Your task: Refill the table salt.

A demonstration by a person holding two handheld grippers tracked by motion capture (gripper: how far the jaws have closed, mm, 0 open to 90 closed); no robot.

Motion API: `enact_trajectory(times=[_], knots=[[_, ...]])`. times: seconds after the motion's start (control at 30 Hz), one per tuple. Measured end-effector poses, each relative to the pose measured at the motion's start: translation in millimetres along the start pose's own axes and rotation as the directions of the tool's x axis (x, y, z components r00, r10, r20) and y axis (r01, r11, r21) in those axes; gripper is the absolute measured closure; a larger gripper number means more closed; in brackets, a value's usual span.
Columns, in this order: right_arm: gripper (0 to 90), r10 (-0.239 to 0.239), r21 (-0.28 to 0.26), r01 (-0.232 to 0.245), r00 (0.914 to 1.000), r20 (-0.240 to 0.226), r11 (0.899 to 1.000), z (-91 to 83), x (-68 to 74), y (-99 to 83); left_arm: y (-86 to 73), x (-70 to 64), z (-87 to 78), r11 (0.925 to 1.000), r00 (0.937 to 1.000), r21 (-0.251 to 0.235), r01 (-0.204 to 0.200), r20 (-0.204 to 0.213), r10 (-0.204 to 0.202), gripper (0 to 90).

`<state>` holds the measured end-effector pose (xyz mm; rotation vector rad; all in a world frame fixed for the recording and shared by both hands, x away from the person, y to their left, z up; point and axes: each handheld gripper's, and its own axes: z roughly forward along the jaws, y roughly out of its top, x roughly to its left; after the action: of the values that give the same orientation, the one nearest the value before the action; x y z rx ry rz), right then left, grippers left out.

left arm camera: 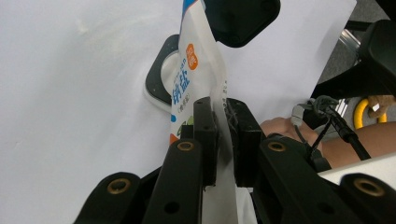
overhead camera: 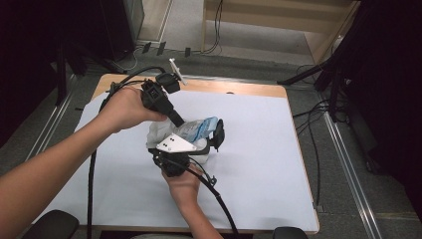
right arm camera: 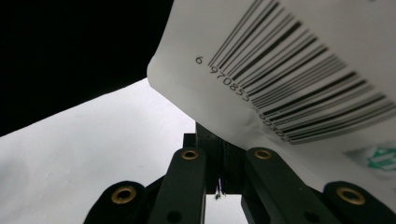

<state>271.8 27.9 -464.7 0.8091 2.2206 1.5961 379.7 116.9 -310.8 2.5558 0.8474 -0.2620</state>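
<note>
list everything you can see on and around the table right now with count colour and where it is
Soft plastic bag with blue print and a barcode: one, white, held above mid-table between both grippers.
Round dish with dark rim: one, black and white, on the sheet under the bag.
Sheet covering the table: one, white, over the wooden top.
Cables on the floor: several, black, right of the table.
Left gripper: one, black, shut on the bag's edge.
Right gripper: one, black, shut on the bag.
Forearms: two, bare, from the bottom.

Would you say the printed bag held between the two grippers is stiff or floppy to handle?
Probably floppy: the printed bag looks crumpled, and its edge bends where the left gripper pinches it. The film looks glossy, so it may slip; the right gripper clamps it too.
</note>
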Motion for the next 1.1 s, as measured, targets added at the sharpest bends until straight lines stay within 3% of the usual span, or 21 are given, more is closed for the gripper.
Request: enact_trajectory(times=[0.23,0.57,1.1], knots=[[89.9,-0.003,-0.01,0.003,1.0,-0.001,1.0,-1.6,-0.4,3.3,0.5,-0.9,-5.3,0.9999,1.0,-0.016,0.002,0.007,-0.002,84.8],[89.9,-0.014,-0.007,0.014,0.9999,-0.003,1.0,-0.1,0.9,4.1,-1.2,-0.6,-8.0,1.0,0.9999,-0.001,0.002,0.012,-0.002,85.2],[89.8,-0.001,-0.015,0.001,1.0,-0.003,1.0,-0.8,-0.5,5.3,2.3,-0.1,-4.5,0.9998,0.9998,-0.015,0.01,0.02,-0.01,82.7]])
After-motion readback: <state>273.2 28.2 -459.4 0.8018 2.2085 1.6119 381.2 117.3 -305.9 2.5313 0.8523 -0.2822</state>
